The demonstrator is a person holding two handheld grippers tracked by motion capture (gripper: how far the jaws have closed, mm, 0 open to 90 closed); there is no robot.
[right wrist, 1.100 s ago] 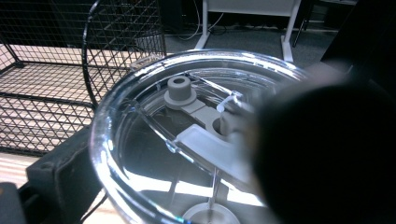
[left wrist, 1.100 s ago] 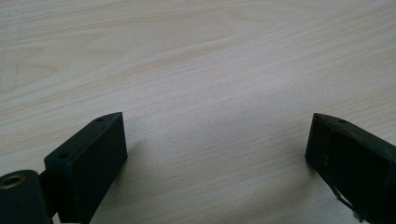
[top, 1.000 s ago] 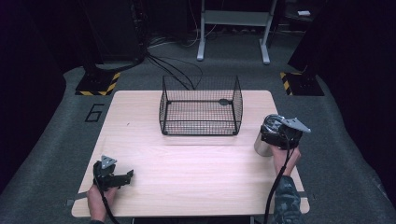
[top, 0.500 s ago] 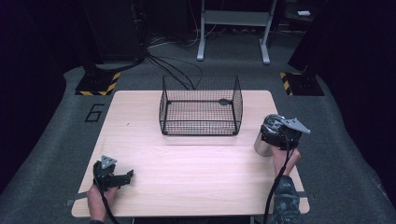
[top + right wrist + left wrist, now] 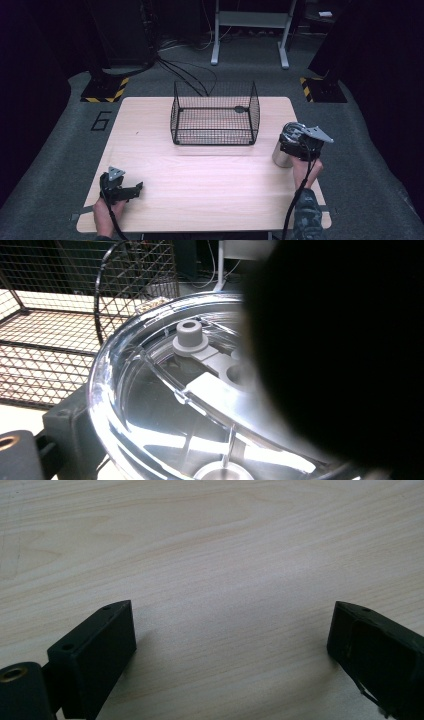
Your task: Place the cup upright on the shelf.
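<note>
A steel tumbler point(image 5: 280, 156) with a clear lid point(image 5: 165, 385) stands upright near the right edge of the wooden table point(image 5: 210, 170). My right gripper point(image 5: 296, 144) is shut on the tumbler at its top, one black finger point(image 5: 67, 422) pressed against the lid's rim. The other jaw is a dark blur at the right of the right gripper view. A black wire basket point(image 5: 215, 115) stands at the table's far middle, just left of the tumbler, and its mesh point(image 5: 55, 315) shows behind the lid. My left gripper point(image 5: 129, 190) rests open near the front left, nothing between its fingers point(image 5: 97, 650).
Bare light wood point(image 5: 225, 540) lies under the left gripper. Beyond the table are a dark floor with cables point(image 5: 185, 75), a grey frame's legs point(image 5: 250, 35) and black bases with yellow hazard stripes point(image 5: 105, 90).
</note>
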